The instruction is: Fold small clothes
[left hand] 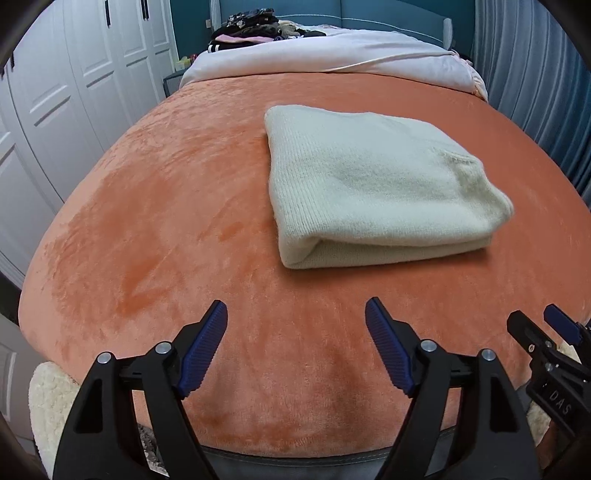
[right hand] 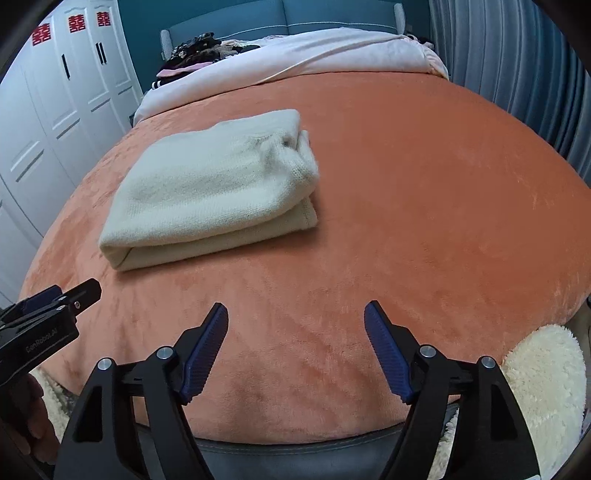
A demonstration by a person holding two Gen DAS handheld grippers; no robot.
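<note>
A cream knitted garment [left hand: 373, 184] lies folded into a thick rectangle on the orange bedspread [left hand: 155, 206]; the right wrist view shows the same garment [right hand: 210, 188] left of centre. My left gripper [left hand: 296, 314] hovers over the near edge of the bed, well short of the garment, its blue pads wide apart with nothing between them. My right gripper [right hand: 296, 315] is likewise open and empty above the near edge. Each gripper shows in the other's view: the right gripper [left hand: 535, 325] at the lower right, the left gripper [right hand: 62, 299] at the lower left.
A rumpled pale duvet [left hand: 332, 55] covers the far end of the bed, with a heap of dark clothes [left hand: 251, 29] by the teal headboard. White wardrobe doors [left hand: 55, 92] stand on the left, grey curtains [left hand: 535, 74] on the right. Fluffy cream sleeves [right hand: 546, 376] show at the lower edges.
</note>
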